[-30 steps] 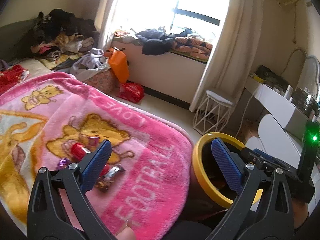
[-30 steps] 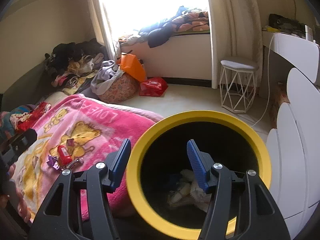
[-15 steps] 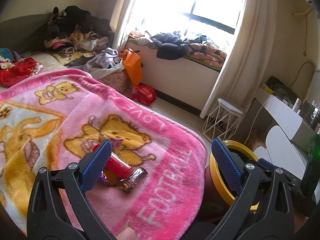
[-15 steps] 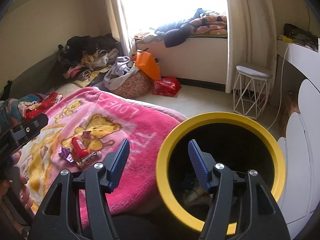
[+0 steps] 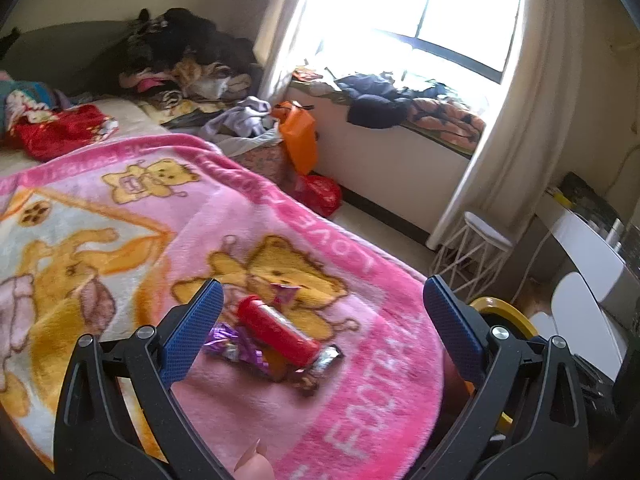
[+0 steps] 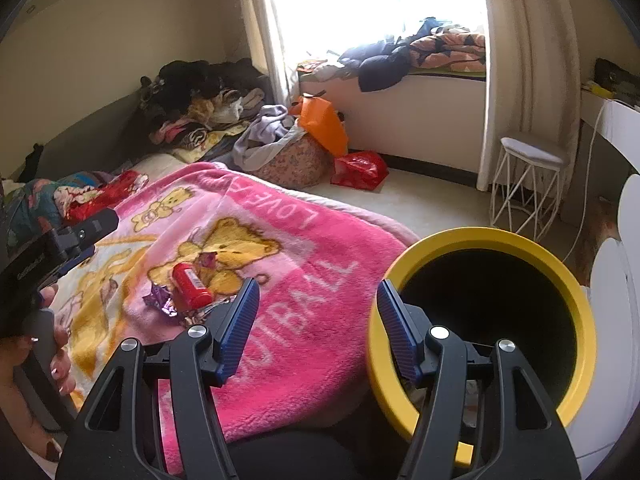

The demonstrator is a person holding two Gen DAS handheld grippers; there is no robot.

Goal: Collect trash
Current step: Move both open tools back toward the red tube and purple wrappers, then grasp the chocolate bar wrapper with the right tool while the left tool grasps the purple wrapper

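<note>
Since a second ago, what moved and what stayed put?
Both grippers swung left, away from the yellow bin toward the trash on the pink blanket. The red tube and the wrappers now sit between the left gripper fingers in its view. The right gripper no longer hangs over the bin. Nothing was grabbed or dropped. The trash stayed put, and both grippers stayed open.

Blown-out daylight from the window (image 5: 452,12); fisheye edges curve, darken, blur.
</note>
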